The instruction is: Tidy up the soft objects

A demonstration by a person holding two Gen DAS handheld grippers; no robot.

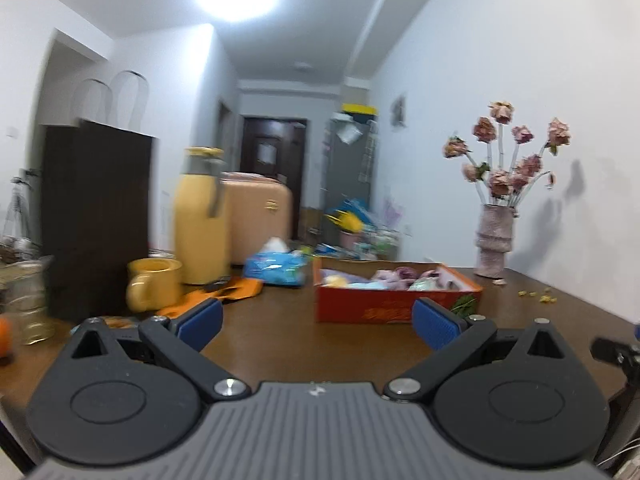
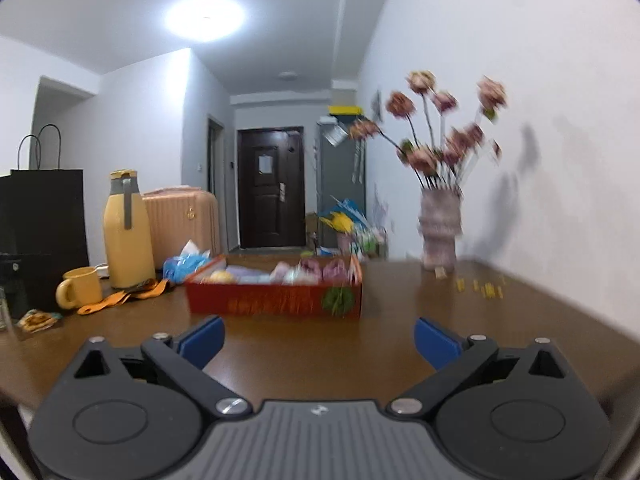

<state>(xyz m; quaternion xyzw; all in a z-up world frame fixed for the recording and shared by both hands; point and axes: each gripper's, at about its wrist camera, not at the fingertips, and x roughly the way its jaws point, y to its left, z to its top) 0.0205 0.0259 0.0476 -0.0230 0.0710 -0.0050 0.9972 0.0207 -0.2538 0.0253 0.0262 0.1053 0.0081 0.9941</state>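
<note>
Both the left tongs (image 1: 316, 322) and right tongs (image 2: 319, 342) gaped wide, empty; a hasty reach risked shoving the red box (image 2: 276, 300), possibly cardboard, across the counter (image 2: 380, 344).

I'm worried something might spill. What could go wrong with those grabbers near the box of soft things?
1. Both grippers, left and right, are open and empty, and the blur suggests they are moving fast; they might shove the red box.
2. The vase of flowers stands tall beside the box, so a wide swing could tip it.
3. The mug and yellow flask sit close on the left and could get bumped.
</note>
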